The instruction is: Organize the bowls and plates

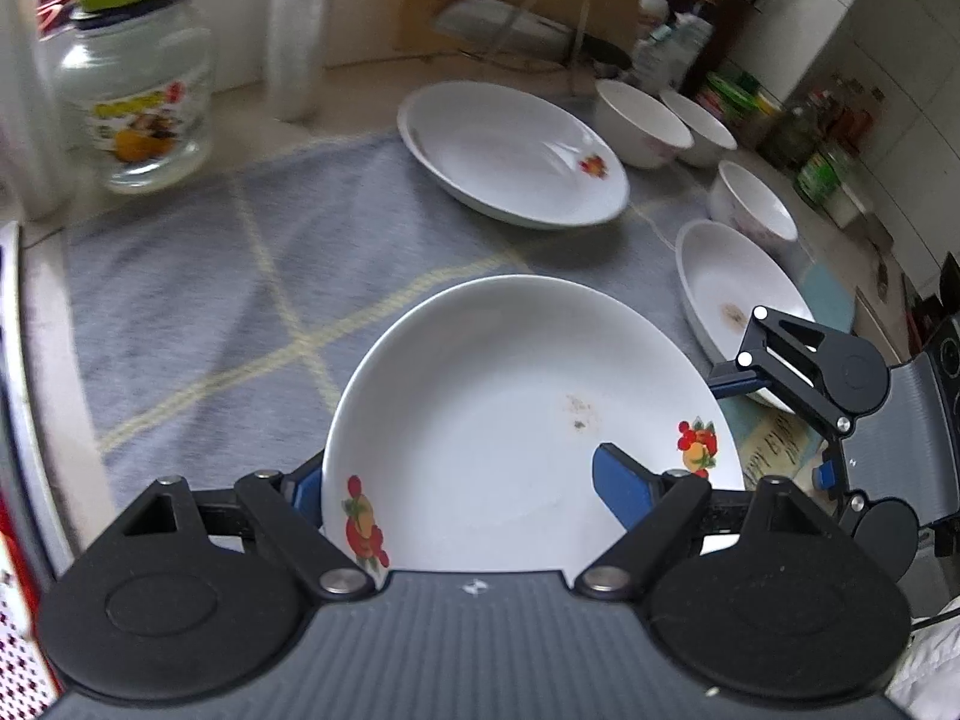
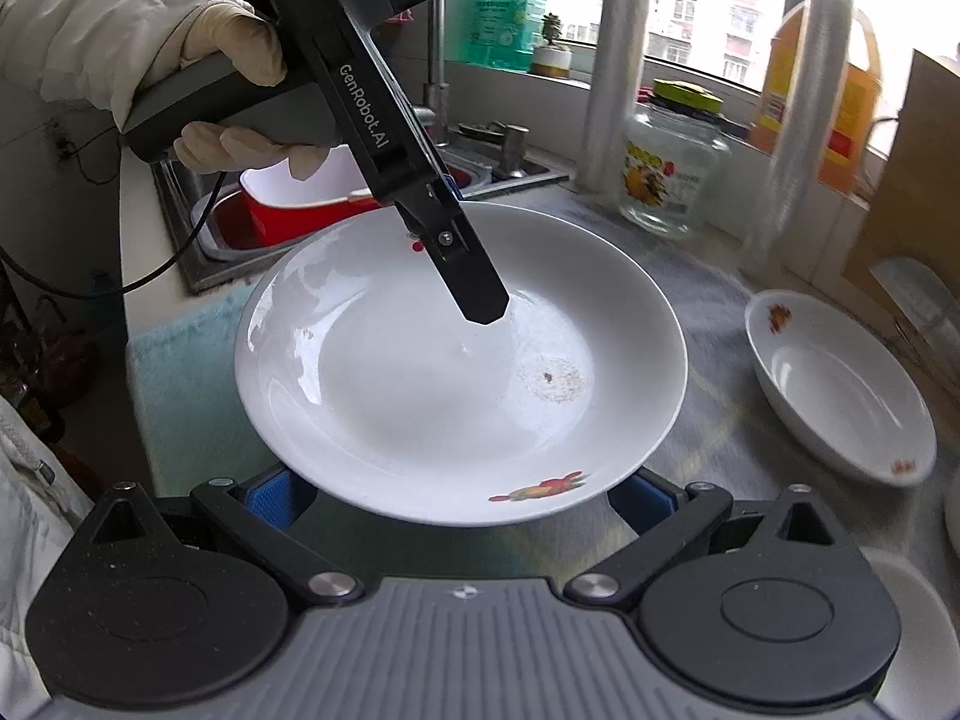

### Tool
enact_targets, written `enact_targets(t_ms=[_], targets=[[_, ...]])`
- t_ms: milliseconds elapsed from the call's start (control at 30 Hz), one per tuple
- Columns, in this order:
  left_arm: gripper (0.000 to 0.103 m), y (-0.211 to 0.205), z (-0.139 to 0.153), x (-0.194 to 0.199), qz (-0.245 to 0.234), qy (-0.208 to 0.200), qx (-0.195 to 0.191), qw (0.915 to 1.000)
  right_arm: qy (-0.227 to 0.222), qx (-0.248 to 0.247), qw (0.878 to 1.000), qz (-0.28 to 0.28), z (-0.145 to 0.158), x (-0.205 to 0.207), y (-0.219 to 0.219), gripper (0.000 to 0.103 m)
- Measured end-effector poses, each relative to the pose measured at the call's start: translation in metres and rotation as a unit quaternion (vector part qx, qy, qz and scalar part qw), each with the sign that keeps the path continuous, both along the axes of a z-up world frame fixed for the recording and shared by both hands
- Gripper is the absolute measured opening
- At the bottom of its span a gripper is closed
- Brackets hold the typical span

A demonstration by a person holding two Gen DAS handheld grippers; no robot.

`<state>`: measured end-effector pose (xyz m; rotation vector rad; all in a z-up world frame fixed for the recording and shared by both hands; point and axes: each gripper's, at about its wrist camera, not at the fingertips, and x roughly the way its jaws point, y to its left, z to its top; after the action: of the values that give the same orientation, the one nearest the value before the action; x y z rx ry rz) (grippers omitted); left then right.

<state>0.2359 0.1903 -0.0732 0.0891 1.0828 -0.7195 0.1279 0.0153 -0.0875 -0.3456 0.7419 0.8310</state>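
A white plate (image 1: 510, 420) with fruit prints and a small brown stain hangs tilted above the grey checked mat (image 1: 210, 300). My left gripper (image 1: 462, 480) is shut on its near rim, one blue pad inside the dish and one outside. From the right wrist view this plate (image 2: 420, 372) fills the middle, with the left gripper (image 2: 474, 288) clamped on its far rim by a gloved hand (image 2: 240, 48). My right gripper (image 2: 459, 498) stands open, its blue pads wide apart under the plate's near edge. Two stacked plates (image 1: 516, 150) lie further back.
Three white bowls (image 1: 642, 120) (image 1: 702, 126) (image 1: 753, 204) and a stained plate (image 1: 738, 288) stand along the right. A glass jar (image 1: 132, 102) and plastic rolls (image 1: 294, 30) stand at the back left. A sink with a red basin (image 2: 288, 210) is left of the mat.
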Motion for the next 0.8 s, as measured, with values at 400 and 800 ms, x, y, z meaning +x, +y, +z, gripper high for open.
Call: enact_targets(t_ms=[400, 800], targets=[[0.086, 0.034, -0.007, 0.034, 0.02, -0.009, 0.0, 0.9998, 0.004, -0.002, 1.0, 0.015, -0.01, 0.043, 0.031, 0.103], [0.086, 0.045, -0.022, 0.06, 0.019, -0.007, -0.009, 0.9997, 0.02, -0.016, 1.0, 0.001, -0.02, 0.065, 0.044, 0.103]])
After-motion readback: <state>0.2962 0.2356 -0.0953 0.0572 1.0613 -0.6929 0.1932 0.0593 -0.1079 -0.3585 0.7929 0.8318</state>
